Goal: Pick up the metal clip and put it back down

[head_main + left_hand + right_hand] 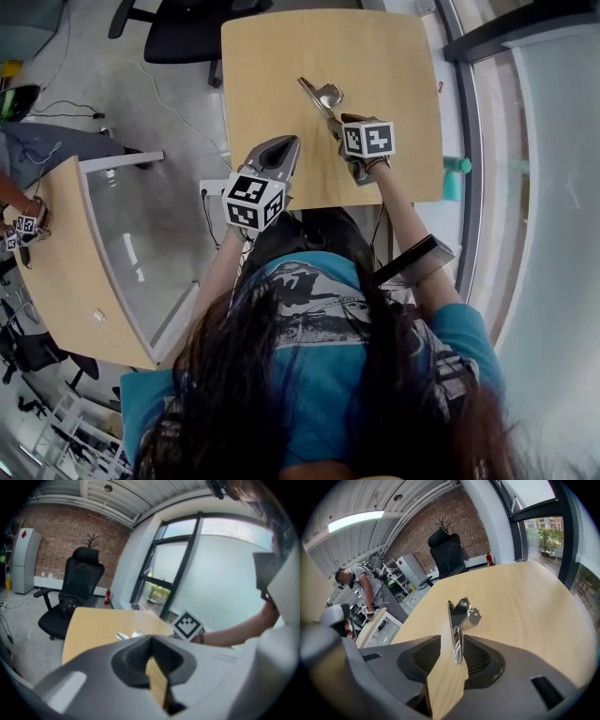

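Observation:
A shiny metal clip (321, 97) lies on the light wooden table (384, 56), its handles pointing away. My right gripper (332, 118) reaches down over its near end. In the right gripper view the clip (458, 620) lies between the two jaws of the right gripper (451, 639), which stand apart, with a gap on the left side. My left gripper (284, 145) hovers at the table's near left edge, jaws together and empty. From the left gripper view the left gripper (151, 641) points across the table (93, 625) toward the clip (129, 634).
A black office chair (187, 28) stands beyond the table's far left corner. To the left is a second wooden desk (56, 253), where another person's hand (23, 220) holds marked grippers. A glass wall (544, 187) runs along the right.

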Demonstrator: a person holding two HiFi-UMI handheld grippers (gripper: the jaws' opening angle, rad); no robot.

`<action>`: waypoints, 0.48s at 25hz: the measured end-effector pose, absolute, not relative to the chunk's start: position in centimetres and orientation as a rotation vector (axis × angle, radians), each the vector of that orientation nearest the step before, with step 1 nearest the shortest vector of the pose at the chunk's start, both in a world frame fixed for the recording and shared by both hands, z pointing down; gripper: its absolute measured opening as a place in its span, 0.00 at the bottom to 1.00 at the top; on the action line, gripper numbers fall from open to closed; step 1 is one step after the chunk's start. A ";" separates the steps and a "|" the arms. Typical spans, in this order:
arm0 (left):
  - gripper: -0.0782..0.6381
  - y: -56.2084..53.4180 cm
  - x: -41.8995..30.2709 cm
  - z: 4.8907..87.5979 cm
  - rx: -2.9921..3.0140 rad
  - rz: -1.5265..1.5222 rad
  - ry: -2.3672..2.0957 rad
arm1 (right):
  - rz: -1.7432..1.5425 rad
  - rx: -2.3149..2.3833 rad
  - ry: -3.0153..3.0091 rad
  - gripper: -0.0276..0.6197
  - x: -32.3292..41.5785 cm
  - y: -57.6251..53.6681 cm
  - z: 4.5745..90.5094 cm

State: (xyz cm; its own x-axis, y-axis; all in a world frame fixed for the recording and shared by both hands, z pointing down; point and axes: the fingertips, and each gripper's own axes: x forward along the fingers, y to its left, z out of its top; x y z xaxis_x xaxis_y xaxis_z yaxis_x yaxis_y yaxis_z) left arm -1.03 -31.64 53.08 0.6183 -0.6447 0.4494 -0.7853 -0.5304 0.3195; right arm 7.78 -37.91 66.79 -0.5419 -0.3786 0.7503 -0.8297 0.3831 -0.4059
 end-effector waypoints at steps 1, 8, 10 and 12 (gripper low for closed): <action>0.11 -31.9 -1.1 53.3 2.341 0.383 -1.127 | 1.047 1.021 -2.076 0.24 7.7 -38.2 67.5; 0.12 -33.6 -1.1 54.3 2.312 0.394 -1.134 | 0.872 0.949 -2.001 0.24 6.7 -40.2 70.4; 0.11 -33.8 -1.2 54.4 2.307 0.388 -1.139 | 0.807 0.958 -1.977 0.24 6.7 -40.4 70.6; 0.11 -33.8 -1.3 54.5 2.299 0.380 -1.144 | 0.755 0.960 -1.969 0.24 6.5 -40.4 70.6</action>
State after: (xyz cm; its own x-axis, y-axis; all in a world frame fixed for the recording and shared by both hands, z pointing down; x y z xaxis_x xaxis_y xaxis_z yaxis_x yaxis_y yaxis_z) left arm -1.32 -33.84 54.50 0.6000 -0.6477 0.4695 -0.7999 -0.4945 0.3402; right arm 6.48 -40.38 70.65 -0.3908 -0.3516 0.8507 -0.8302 0.5337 -0.1608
